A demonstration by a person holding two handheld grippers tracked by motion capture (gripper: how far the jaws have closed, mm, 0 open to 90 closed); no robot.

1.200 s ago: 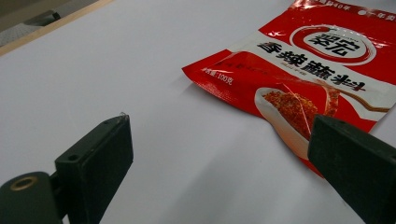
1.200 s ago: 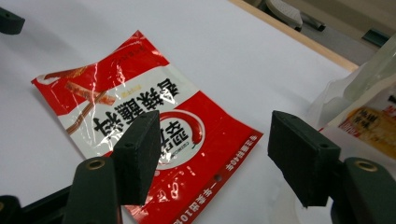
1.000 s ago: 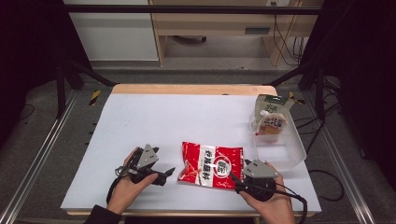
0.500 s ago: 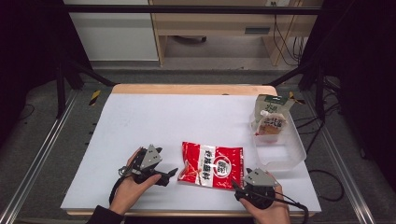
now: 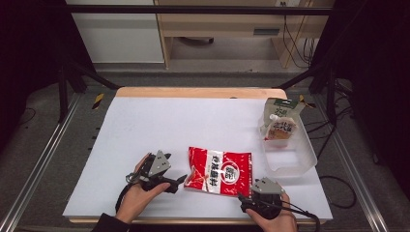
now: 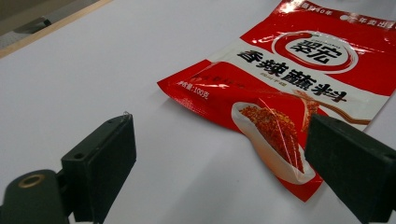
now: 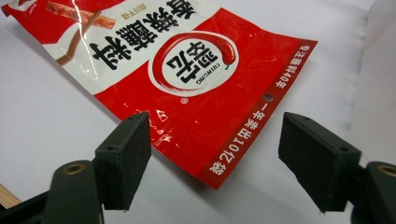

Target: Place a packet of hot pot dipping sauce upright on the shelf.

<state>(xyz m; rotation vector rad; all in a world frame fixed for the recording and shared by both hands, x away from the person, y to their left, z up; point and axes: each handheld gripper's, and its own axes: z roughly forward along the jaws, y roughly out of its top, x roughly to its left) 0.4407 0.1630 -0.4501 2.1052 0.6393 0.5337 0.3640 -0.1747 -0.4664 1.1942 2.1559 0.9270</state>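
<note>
While both hands rest at the near edge of the white table [image 5: 145, 125], a red seasoning packet [image 5: 220, 170] lies flat on it between the two grippers, well short of the clear plastic tub [image 5: 290, 157] that stands beyond the packet's right end. That tub holds a pale pouch [image 5: 279, 126] propped upright against its far wall. Left gripper [image 5: 180, 180] lies just beside the packet's left end, pointing at it; in the left gripper view its jaws stand spread wide, with the packet's near corner [image 6: 299, 182] ahead of them and close to one jaw, neither pad touching the film. Right gripper [image 5: 241, 197] sits just beside the packet's near right corner; its jaws have just been opening, and in the right gripper view they stand well apart, straddling the packet's printed edge [image 7: 219, 172] without pressing on it. Packet surface is glossy and slightly wrinkled, with its printed face up and one corner lifted a little off the table.
</note>
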